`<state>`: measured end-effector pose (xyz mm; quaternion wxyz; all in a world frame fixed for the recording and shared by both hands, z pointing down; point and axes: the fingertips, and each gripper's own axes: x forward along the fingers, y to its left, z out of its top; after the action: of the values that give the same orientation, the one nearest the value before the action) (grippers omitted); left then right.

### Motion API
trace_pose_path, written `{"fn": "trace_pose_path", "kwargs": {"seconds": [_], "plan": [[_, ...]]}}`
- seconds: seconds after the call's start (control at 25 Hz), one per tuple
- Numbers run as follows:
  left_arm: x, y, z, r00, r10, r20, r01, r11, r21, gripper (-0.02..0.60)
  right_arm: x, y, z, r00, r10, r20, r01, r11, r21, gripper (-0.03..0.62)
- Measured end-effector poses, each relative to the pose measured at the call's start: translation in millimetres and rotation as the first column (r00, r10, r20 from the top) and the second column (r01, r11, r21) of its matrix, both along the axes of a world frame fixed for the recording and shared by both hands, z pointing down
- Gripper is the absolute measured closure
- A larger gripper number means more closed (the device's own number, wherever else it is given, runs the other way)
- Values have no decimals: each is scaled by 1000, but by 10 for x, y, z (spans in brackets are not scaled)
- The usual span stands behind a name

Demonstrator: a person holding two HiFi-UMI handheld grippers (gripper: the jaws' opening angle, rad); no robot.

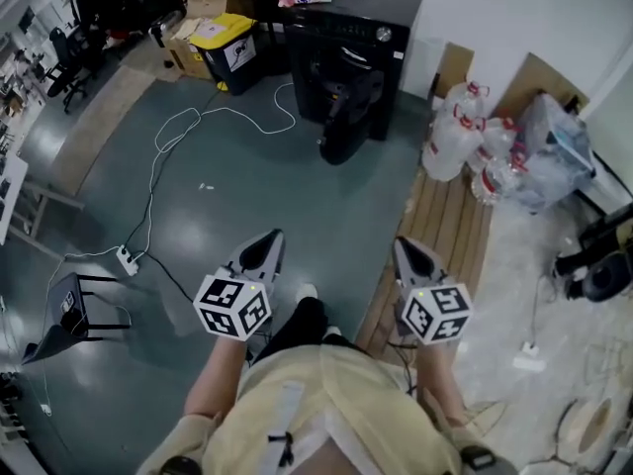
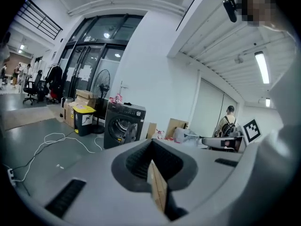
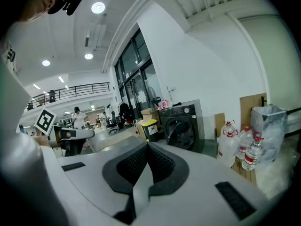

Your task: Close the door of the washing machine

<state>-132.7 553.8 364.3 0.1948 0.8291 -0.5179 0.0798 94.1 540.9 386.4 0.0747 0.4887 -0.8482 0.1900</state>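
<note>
The washing machine [image 1: 346,57] is standing against the far wall, straight ahead of the person and well apart from both grippers. Its round door [image 1: 348,117] is hanging open, swung out over the floor [image 1: 297,196] in front of the drum opening. The hinge side appears to be the left one as seen in the right gripper view, but the distance makes this uncertain.

The left gripper [image 1: 265,250] and the right gripper [image 1: 413,257] are both pointing forward and slightly down toward the machine. Both sets of jaws are resting clenched, with nothing between them. The machine is lying between the two lines of aim, so neither hand is judged markedly nearer.

A walk forward is judged necessary before any push on the door.

Surroundings:
- A white cable [image 1: 188,127] is looping across the floor at the left of the path.
- A yellow-lidded bin [image 1: 226,47] is standing just left of the machine.
- Water bottles [image 1: 455,137] and a wooden pallet [image 1: 450,236] are lying at the right.
</note>
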Motion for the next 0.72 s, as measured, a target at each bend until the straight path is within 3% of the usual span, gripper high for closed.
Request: {"fn": "trace_pose_path", "kwargs": {"seconds": [0.16, 0.36, 0.6, 0.72], "plan": [[8, -134, 100, 997, 7, 79, -7, 1000, -7, 578, -81, -52, 49, 1000, 0, -2, 0, 1000, -3, 588], [99, -460, 176, 996, 38, 85, -37, 999, -7, 578, -105, -250, 99, 1000, 5, -8, -5, 1000, -20, 588], [178, -983, 153, 984, 95, 147, -98, 995, 11, 578, -65, -704, 85, 999, 37, -25, -39, 998, -45, 588], [151, -1254, 137, 986, 100, 137, -104, 994, 23, 578, -96, -973, 74, 998, 53, -16, -54, 997, -52, 588]]}}
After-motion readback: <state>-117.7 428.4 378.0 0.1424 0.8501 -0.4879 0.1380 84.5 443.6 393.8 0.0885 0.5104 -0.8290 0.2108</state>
